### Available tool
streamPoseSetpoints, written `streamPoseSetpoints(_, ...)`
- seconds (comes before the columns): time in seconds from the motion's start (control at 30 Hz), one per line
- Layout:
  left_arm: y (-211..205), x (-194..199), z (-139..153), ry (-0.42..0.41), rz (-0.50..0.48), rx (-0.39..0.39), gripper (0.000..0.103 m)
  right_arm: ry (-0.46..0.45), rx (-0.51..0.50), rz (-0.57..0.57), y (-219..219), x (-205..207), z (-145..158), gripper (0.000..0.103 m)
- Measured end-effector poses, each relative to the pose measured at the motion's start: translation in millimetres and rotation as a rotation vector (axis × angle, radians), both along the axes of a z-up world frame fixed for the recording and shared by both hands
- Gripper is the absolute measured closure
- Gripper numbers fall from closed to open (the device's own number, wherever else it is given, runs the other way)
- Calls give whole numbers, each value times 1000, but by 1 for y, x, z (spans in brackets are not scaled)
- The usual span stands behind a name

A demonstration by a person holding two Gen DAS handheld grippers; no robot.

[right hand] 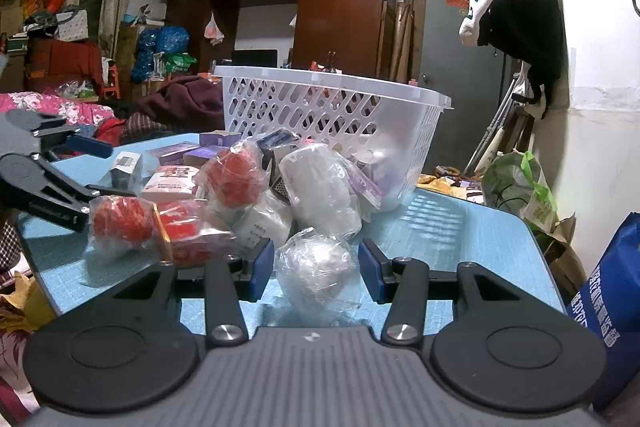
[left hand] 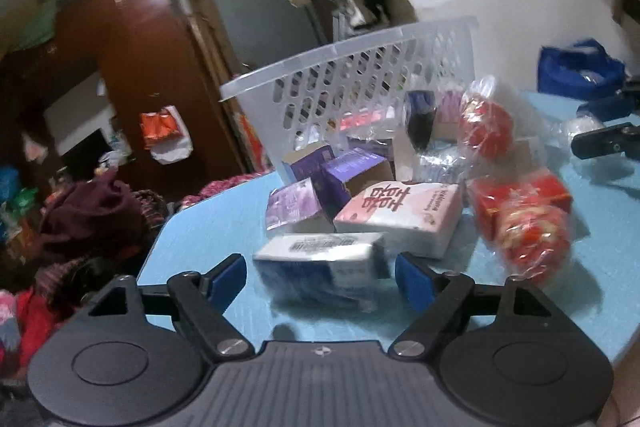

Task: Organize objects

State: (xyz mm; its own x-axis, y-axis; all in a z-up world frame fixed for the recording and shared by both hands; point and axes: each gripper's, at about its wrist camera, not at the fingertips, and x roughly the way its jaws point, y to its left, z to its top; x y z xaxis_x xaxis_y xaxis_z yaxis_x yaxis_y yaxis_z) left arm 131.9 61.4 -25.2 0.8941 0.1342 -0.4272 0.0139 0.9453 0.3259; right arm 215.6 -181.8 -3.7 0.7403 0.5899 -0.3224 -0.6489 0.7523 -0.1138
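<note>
A white perforated basket lies tipped on the blue table, with boxes and wrapped balls spilled before it. My left gripper is open, its blue pads on either side of a white and blue box in clear wrap. A pink and white box and purple boxes lie just beyond. My right gripper is open around a clear-wrapped white ball without squeezing it. The basket and red wrapped balls show in the right wrist view, with the left gripper at the left.
Red wrapped balls and a red box lie to the right in the left wrist view. A blue bag stands off the table's right edge, a green bag behind it. Clothes are piled beyond the table's left edge.
</note>
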Motion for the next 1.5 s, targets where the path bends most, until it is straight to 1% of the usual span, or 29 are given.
streamPoseSetpoints(0.07, 9, 8, 6, 57, -23, -50, 18, 0, -1, -2, 0, 0, 0, 52)
streamPoseSetpoints(0.1, 12, 10, 7, 70, -30, -68, 18, 3, -2, 1, 0, 0, 0, 52)
streamPoseSetpoints(0.13, 16, 13, 7, 77, -30, -91, 21, 0, -4, 0, 0, 0, 0, 52)
streamPoseSetpoints(0.23, 21, 7, 7, 51, -30, -139, 22, -1, 2, -4, -1, -1, 0, 52)
streamPoseSetpoints(0.33, 23, -10, 11, -21, -54, -196, 22, 0, 31, -8, -6, -1, 1, 52)
streamPoseSetpoints(0.4, 22, -20, 20, -81, -60, -217, 22, -4, 84, -14, -12, -3, 6, 52)
streamPoseSetpoints(0.47, 21, -26, 37, -161, -66, -240, 22, -22, 162, -11, -20, -5, 21, 53)
streamPoseSetpoints(0.5, 22, -25, 49, -201, -73, -258, 22, -43, 192, -17, -20, -7, 33, 53)
streamPoseSetpoints(0.53, 21, -21, 62, -241, -86, -283, 22, -86, 210, -26, -16, -9, 49, 53)
streamPoseSetpoints(0.6, 17, 2, 97, -298, -118, -313, 22, -186, 224, -14, -1, -9, 81, 53)
streamPoseSetpoints(0.63, 15, 18, 112, -309, -122, -315, 22, -218, 225, -14, 10, -3, 99, 53)
streamPoseSetpoints(0.67, 12, 38, 127, -308, -120, -318, 22, -235, 201, -24, 24, 10, 116, 53)
streamPoseSetpoints(0.7, 10, 56, 138, -292, -111, -325, 22, -234, 167, -41, 39, 24, 128, 53)
streamPoseSetpoints(0.73, 9, 77, 146, -270, -102, -346, 23, -212, 140, -50, 53, 42, 137, 53)
streamPoseSetpoints(0.8, 10, 111, 151, -219, -84, -369, 22, -146, 124, -45, 73, 77, 144, 52)
streamPoseSetpoints(0.87, 15, 137, 147, -181, -56, -402, 21, -98, 82, -37, 88, 100, 141, 43)
streamPoseSetpoints(0.9, 19, 147, 143, -164, -41, -423, 20, -93, 53, -51, 96, 107, 139, 26)
streamPoseSetpoints(0.93, 23, 154, 139, -139, -25, -446, 19, -109, 38, -79, 100, 109, 138, 6)
streamPoseSetpoints(0.97, 28, 157, 134, -127, -9, -472, 19, -127, 34, -98, 99, 108, 136, 0)
streamPoseSetpoints(1.03, 34, 146, 128, -127, -10, -493, 19, -115, 44, -86, 91, 99, 134, 0)
streamPoseSetpoints(1.1, 31, 114, 122, -161, -45, -447, 18, -118, 89, -51, 73, 80, 131, 0)
streamPoseSetpoints(1.17, 28, 77, 111, -180, -88, -444, 8, -122, 124, -35, 54, 58, 121, 0)
streamPoseSetpoints(1.2, 25, 57, 102, -172, -118, -456, 7, -100, 128, -32, 47, 52, 115, 0)
streamPoseSetpoints(1.27, 19, 25, 81, -165, -148, -472, 7, -10, 109, -8, 39, 48, 95, 0)
streamPoseSetpoints(1.33, 7, -8, 56, -177, -177, -439, 7, 66, 81, 12, 33, 50, 74, 0)
streamPoseSetpoints(1.37, -1, -23, 43, -175, -174, -411, 7, 103, 52, 9, 33, 51, 65, 0)
streamPoseSetpoints(1.4, -6, -33, 33, -173, -176, -397, 7, 117, 39, 7, 31, 52, 58, 0)
streamPoseSetpoints(1.47, -16, -43, 17, -146, -208, -408, 7, 114, 36, -6, 28, 52, 51, 0)
streamPoseSetpoints(1.5, -21, -42, 11, -125, -220, -412, 7, 113, 35, -7, 28, 52, 50, 3)
